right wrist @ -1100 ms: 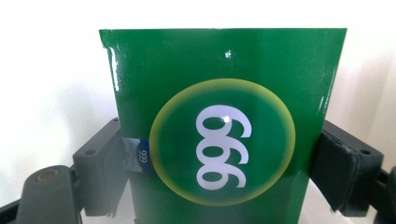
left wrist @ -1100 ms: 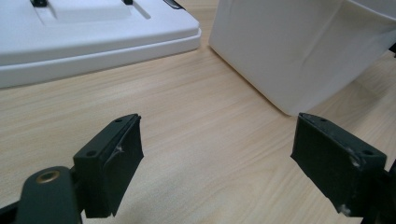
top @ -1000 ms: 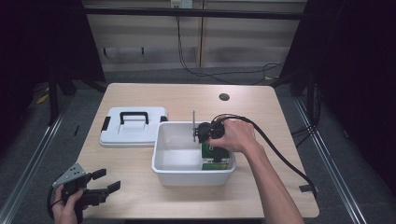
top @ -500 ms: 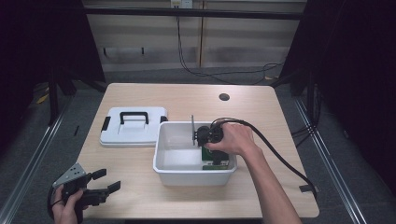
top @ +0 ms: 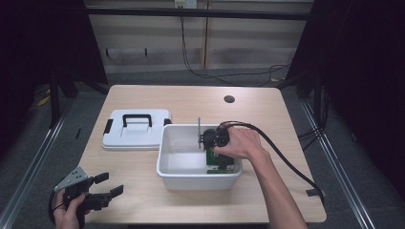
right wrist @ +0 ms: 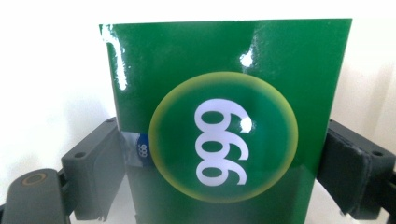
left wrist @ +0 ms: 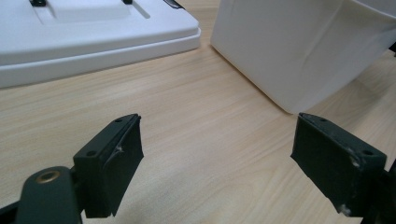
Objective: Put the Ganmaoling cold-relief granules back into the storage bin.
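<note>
Box, green and glossy, sits clamped between the two jaws of your right gripper; each pad presses flat against a narrow side. In the right gripper view the long axis of the box runs straight away from the camera, along the jaws, and its far end points toward the top of that view. The round yellow-rimmed badge on its broad face carries white digits that read as "666" turned on end, stacked along that same axis, and a small blue label lies at the 9 o'clock edge beside the left pad.

In the high view you hold the box inside the white tub, against the tub's wall at 3 o'clock, with your right hand over the rim. How far the box stands off the tub floor cannot be told.

Your left gripper hangs at the table's 7 o'clock corner, well apart from the tub, jaws spread wide with nothing between them. The left gripper view shows bare wooden table between its pads, the tub's outer wall at 1 o'clock, and the white lid at 11 o'clock.

The lid, black handle up, lies flat on the table just beside the tub at its 10 o'clock side.
</note>
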`<act>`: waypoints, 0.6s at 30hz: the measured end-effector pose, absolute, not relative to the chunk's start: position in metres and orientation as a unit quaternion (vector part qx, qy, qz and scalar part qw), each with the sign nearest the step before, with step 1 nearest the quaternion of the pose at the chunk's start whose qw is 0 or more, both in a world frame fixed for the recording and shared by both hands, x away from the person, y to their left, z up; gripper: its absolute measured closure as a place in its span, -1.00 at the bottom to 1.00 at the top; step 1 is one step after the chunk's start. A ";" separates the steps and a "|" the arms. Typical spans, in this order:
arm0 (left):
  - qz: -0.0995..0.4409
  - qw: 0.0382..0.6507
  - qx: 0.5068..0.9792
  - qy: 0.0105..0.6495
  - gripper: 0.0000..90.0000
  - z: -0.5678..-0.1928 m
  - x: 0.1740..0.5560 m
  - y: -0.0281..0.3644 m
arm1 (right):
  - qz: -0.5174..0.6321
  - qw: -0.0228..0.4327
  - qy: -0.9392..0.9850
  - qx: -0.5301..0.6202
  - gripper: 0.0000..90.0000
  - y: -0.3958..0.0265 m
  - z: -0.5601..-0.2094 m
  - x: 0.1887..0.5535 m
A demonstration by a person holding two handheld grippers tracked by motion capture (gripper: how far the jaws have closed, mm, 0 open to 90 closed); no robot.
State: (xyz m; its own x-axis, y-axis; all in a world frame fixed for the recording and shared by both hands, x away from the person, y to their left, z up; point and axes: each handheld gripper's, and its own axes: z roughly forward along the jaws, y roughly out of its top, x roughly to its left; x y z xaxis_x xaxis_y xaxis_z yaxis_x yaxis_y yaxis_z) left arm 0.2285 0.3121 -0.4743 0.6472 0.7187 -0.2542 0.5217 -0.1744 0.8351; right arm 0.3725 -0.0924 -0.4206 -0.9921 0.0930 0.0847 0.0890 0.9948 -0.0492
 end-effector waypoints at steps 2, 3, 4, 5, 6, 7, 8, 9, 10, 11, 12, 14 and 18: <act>0.100 0.496 0.760 0.409 -0.65 -0.474 0.228 0.312 | 0.029 0.035 -0.998 -0.048 -0.75 -0.093 -0.418 0.372; 0.100 0.496 0.760 0.409 -0.65 -0.474 0.228 0.312 | 0.019 0.039 -0.998 -0.048 -0.75 -0.093 -0.418 0.372; 0.099 0.496 0.760 0.408 -0.65 -0.474 0.228 0.312 | 0.027 0.037 -0.998 -0.049 -0.75 -0.093 -0.416 0.372; 0.099 0.496 0.760 0.408 -0.65 -0.474 0.228 0.312 | 0.022 0.037 -0.998 -0.053 -0.75 -0.094 -0.415 0.372; 0.099 0.497 0.760 0.408 -0.65 -0.474 0.228 0.312 | 0.021 0.039 -0.998 -0.051 -0.75 -0.095 -0.415 0.372; 0.100 0.496 0.760 0.408 -0.65 -0.474 0.228 0.312 | 0.021 0.036 -0.998 -0.047 -0.76 -0.095 -0.412 0.372; 0.100 0.496 0.760 0.408 -0.65 -0.474 0.228 0.312 | 0.017 0.037 -0.998 -0.046 -0.76 -0.096 -0.412 0.371; 0.099 0.496 0.760 0.408 -0.65 -0.474 0.228 0.312 | 0.012 0.036 -0.998 -0.043 -0.76 -0.097 -0.410 0.370; 0.100 0.495 0.761 0.407 -0.65 -0.474 0.229 0.312 | 0.007 0.032 -0.999 -0.041 -0.76 -0.097 -0.409 0.369; 0.098 0.496 0.761 0.407 -0.65 -0.474 0.229 0.311 | 0.003 0.033 -0.999 -0.040 -0.76 -0.098 -0.407 0.370; 0.098 0.495 0.761 0.407 -0.65 -0.474 0.229 0.311 | -0.002 0.033 -0.999 -0.039 -0.77 -0.099 -0.406 0.370; 0.099 0.496 0.761 0.407 -0.65 -0.474 0.228 0.311 | -0.013 0.034 -0.999 -0.040 -0.76 -0.101 -0.403 0.370; 0.100 0.494 0.761 0.408 -0.65 -0.474 0.229 0.312 | -0.025 0.032 -0.998 -0.042 -0.76 -0.104 -0.396 0.369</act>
